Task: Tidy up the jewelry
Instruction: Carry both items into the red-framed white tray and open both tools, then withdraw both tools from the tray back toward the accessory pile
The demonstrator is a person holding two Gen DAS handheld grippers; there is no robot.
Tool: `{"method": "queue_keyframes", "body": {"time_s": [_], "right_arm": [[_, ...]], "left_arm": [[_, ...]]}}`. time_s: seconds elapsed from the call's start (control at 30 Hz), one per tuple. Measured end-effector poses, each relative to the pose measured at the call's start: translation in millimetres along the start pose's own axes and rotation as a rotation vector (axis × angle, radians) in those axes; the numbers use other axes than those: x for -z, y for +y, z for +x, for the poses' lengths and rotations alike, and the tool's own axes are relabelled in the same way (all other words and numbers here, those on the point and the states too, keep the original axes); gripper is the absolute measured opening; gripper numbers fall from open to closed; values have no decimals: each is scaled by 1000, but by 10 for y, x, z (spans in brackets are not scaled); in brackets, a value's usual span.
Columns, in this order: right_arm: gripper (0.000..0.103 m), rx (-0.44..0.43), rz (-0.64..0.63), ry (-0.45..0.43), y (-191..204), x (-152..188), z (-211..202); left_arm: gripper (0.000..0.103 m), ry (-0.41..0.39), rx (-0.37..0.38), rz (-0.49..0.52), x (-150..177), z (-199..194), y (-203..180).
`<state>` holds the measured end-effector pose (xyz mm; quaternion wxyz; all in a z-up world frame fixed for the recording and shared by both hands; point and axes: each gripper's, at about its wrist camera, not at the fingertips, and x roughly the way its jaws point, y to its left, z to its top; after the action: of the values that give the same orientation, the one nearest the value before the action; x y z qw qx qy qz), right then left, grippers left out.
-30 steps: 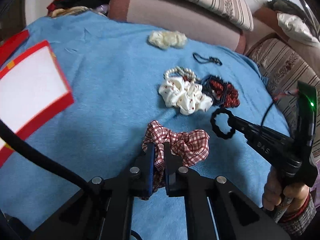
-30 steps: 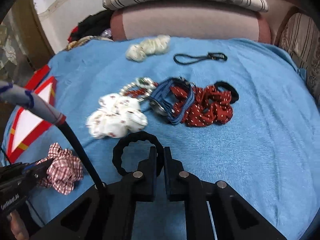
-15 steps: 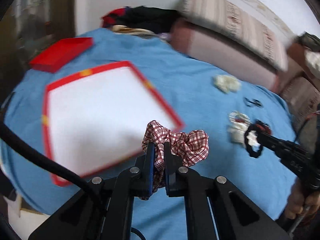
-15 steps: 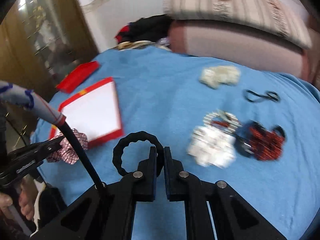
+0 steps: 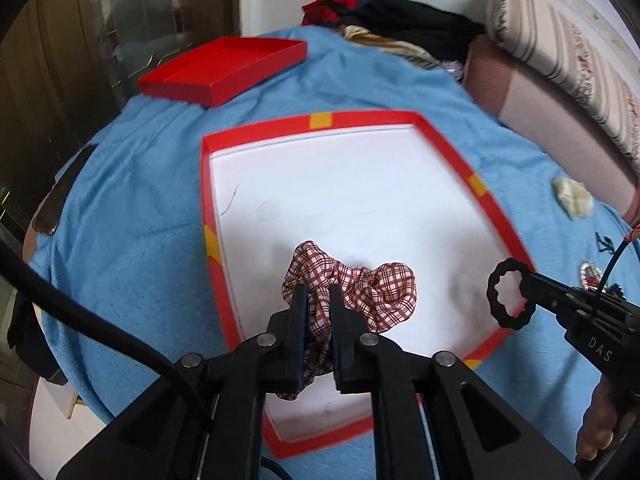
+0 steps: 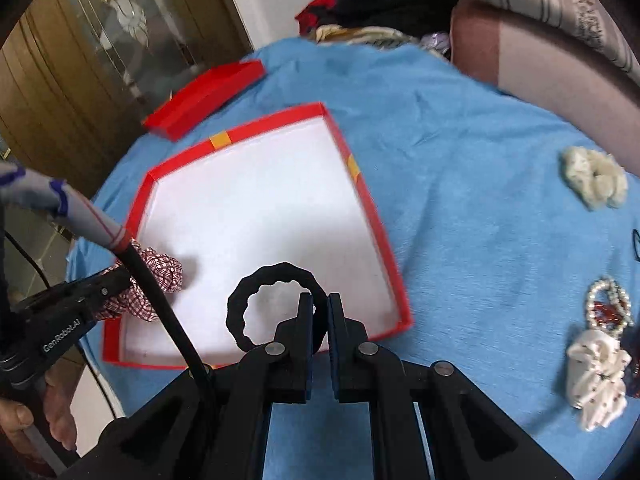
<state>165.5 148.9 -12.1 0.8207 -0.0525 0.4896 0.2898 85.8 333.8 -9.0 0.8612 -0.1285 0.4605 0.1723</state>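
Two hair ties carried over the open red box, none yet put away

The plaid scrunchie [image 5: 352, 292] is pinched in the left tool [image 5: 318, 312], whose jaws are just beginning to part with the cloth between them, above the white floor of the red box [image 5: 448, 148]. The black ring tie [image 6: 272, 308] is clamped in the narrow right tool [image 6: 320, 320], near the box's edge. The box is seen to hold nothing so far, so the sorting is judged barely begun; its red lid [image 5: 224, 68] lies beyond on the blue bedspread [image 6: 460, 200]. Left to be gathered are the cream scrunchie [image 6: 594, 178], the pearl bracelet [image 6: 608, 300], the white dotted scrunchie [image 6: 596, 380], and a few dark pieces only partly seen at the frame edge.
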Motion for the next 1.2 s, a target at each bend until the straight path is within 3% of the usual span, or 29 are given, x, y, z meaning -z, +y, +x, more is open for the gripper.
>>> {"method": "queue_keyframes", "body": {"time_s": [0.1,0.17,0.23,0.3,0.4,0.53,0.57,0.6,0.77,1.0,1.2], "right_arm": [[13,14,-37,-3,40,-5,-2],[20,27,-70,-29,63,-1,-97],[31,31,-71,-53,39,-25,-188],[32,15,-47,-77,-33,-38,-303],[32,43,12,-96,-212,-48,-365],[31,59,85,-13,-420,-45,-102],[29,52,90,3,-434,-32,-37],[12,50,91,25,-437,-18,25],[6,41,105,48,-405,42,-37],[5,-22,50,71,-32,541,-334],[13,17,13,-16,-51,810,-714]], "left_arm": [[20,-3,0,-24,2,44,63],[33,-5,24,-47,-9,52,104],[39,-11,35,-61,-18,31,116],[41,-23,42,-68,-17,-20,134],[46,-45,57,-79,2,-157,156],[51,-78,64,-100,42,-348,208],[51,-82,69,-105,54,-397,221],[51,-86,72,-107,65,-434,229],[51,-106,63,-107,105,-610,242],[53,-113,45,-72,138,-723,101],[57,-113,60,0,224,-907,-244]]}}
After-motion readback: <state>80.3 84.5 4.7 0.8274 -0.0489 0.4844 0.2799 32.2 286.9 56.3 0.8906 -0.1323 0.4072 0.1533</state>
